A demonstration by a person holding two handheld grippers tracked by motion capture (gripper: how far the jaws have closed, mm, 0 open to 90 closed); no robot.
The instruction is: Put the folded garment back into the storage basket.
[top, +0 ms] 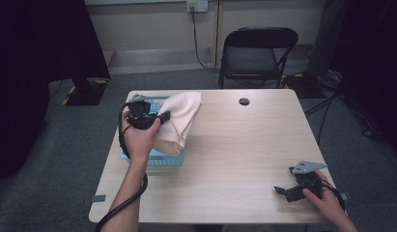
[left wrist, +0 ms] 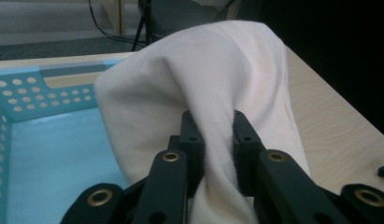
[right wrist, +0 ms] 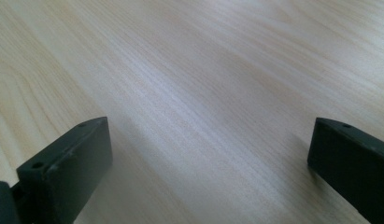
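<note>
1. The left gripper (left wrist: pixel 213 140) holds the cloth (top: pixel 179 121) over the basket (top: pixel 157 159) at the worktop's (top: pixel 234 154) far left.
2. Next, I'd judge: lower it in, then release.
3. Left fingers (left wrist: pixel 192 140) pinch a cloth fold.
4. The right gripper (top: pixel 283 191) rests near right, fingers spread, holding nothing.

The left gripper (top: pixel 163 116) holds a cream cloth (top: pixel 181 118) above a blue basket (top: pixel 162 162) on the bench (top: pixel 234 145); the right gripper (top: pixel 282 191) rests near the bench's right edge.
</note>
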